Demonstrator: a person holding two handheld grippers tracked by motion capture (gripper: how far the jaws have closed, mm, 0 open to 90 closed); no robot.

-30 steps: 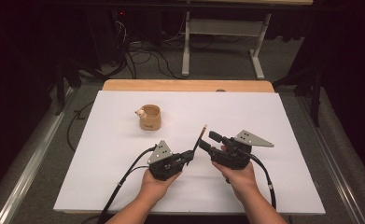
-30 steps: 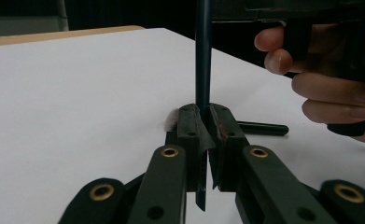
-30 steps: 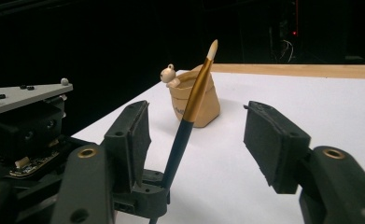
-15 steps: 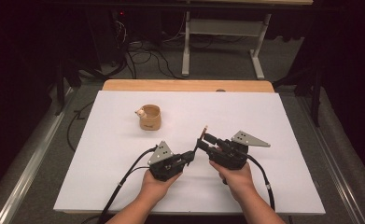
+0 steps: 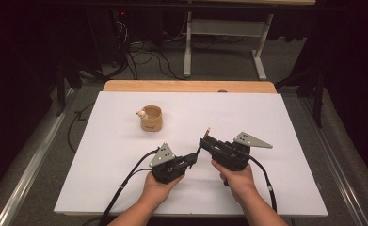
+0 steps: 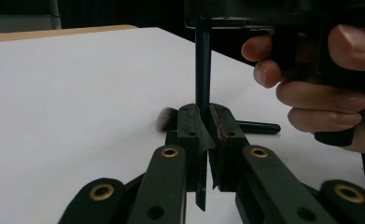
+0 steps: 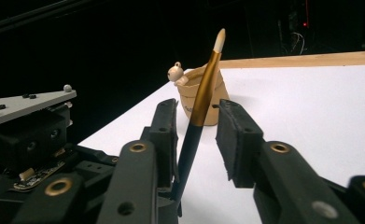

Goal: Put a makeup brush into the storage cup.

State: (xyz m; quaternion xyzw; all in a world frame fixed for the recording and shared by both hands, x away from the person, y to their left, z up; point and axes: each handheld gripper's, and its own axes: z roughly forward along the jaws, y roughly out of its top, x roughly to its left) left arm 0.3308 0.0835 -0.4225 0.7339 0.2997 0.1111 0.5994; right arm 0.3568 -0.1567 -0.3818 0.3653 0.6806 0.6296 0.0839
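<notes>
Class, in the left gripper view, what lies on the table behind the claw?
A dark fuzzy tuft shows left of the left claw and a dark rod end right of it, likely one brush lying flat. The jaws cover its middle.

Tan cup (image 5: 151, 118) standing on white table (image 5: 276, 117)

two grippers were up on the white table (image 5: 285, 122): the left gripper (image 5: 192, 159) and the right gripper (image 5: 206, 142), one in each of two hands. one brush (image 7: 200, 109) stood between them. one tan cup (image 5: 151, 118) sat toward the far left corner, with one small figure (image 5: 140, 113) on its rim.
</notes>
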